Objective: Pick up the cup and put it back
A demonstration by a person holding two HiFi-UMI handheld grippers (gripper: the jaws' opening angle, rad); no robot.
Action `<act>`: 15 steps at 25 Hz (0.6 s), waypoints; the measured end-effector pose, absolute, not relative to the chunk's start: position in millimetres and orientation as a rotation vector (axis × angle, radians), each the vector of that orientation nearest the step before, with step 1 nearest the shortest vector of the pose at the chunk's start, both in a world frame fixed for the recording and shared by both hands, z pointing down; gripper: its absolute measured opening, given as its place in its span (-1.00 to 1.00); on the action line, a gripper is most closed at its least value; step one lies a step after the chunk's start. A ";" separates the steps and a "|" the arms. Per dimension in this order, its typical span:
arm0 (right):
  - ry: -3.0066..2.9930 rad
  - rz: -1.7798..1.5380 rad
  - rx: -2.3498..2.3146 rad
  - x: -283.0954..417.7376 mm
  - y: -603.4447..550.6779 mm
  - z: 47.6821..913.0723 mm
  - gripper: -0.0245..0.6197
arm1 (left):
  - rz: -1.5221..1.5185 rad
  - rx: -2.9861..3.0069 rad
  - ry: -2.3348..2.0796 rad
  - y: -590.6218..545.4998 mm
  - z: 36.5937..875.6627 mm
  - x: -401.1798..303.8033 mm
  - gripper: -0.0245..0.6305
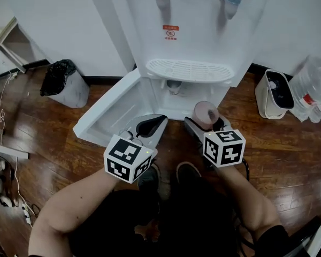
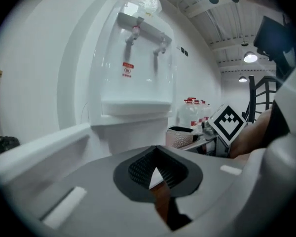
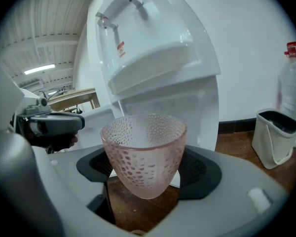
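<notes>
Right gripper (image 1: 207, 126): jaws spread wide and clamped on both sides of the pink dimpled glass cup (image 3: 144, 152), which is upright, empty as far as I can see, and held clear of the wooden floor (image 1: 289, 143) just in front of the open lower compartment (image 1: 174, 92) of the white water dispenser (image 1: 187, 31). Left gripper (image 1: 150, 126): jaws only slightly apart, nothing between them, positioned near the right gripper and beside the dispenser's swung-open door (image 1: 109, 111). A bin lined with a black bag (image 1: 64, 82) stands left of the dispenser, a small white bin (image 1: 274, 94) to its right.
</notes>
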State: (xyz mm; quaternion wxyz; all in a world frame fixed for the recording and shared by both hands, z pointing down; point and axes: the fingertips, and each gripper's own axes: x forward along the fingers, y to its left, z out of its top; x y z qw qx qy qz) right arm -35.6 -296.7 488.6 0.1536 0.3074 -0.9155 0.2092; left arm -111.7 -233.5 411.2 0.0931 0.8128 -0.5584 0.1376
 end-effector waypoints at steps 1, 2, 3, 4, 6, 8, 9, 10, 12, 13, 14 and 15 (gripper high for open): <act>-2.634 0.576 0.857 -31.9 -293.1 477.0 0.25 | 0.393 2.435 -1.664 -230.9 395.6 -109.6 -0.74; -2.644 0.542 0.829 -28.3 -289.9 464.5 0.24 | 0.368 2.467 -1.671 -228.5 377.6 -105.7 -0.74; -2.656 0.507 0.798 -25.4 -285.9 451.1 0.24 | 0.340 2.508 -1.670 -225.8 358.2 -100.1 -0.74; -2.670 0.478 0.767 -23.5 -280.4 436.8 0.24 | 0.315 2.550 -1.662 -222.6 338.4 -94.1 -0.74; -2.702 0.454 0.712 -21.0 -266.5 406.4 0.24 | 0.262 2.598 -1.645 -214.8 301.1 -85.2 -0.74; -2.734 0.429 0.668 -17.2 -254.5 374.6 0.24 | 0.175 2.592 -1.640 -206.5 269.6 -80.8 -0.72; -2.748 0.404 0.648 -15.1 -250.8 359.0 0.24 | 0.122 2.581 -1.642 -203.3 255.6 -80.2 -0.70; -2.761 0.379 0.628 -13.3 -248.3 344.3 0.24 | 0.067 2.570 -1.648 -201.1 242.3 -80.6 -0.67; -2.790 0.339 0.586 -10.4 -244.6 318.8 0.25 | -0.037 2.539 -1.668 -198.1 218.6 -83.6 -0.59; -2.802 0.324 0.567 -8.7 -242.5 308.4 0.25 | -0.091 2.506 -1.683 -196.5 209.2 -86.7 -0.55; -2.811 0.311 0.547 -6.9 -239.7 299.4 0.25 | -0.150 2.463 -1.697 -194.1 202.4 -90.5 -0.53; -2.817 0.300 0.526 -5.2 -236.1 291.4 0.25 | -0.202 2.425 -1.704 -190.6 197.9 -94.0 -0.51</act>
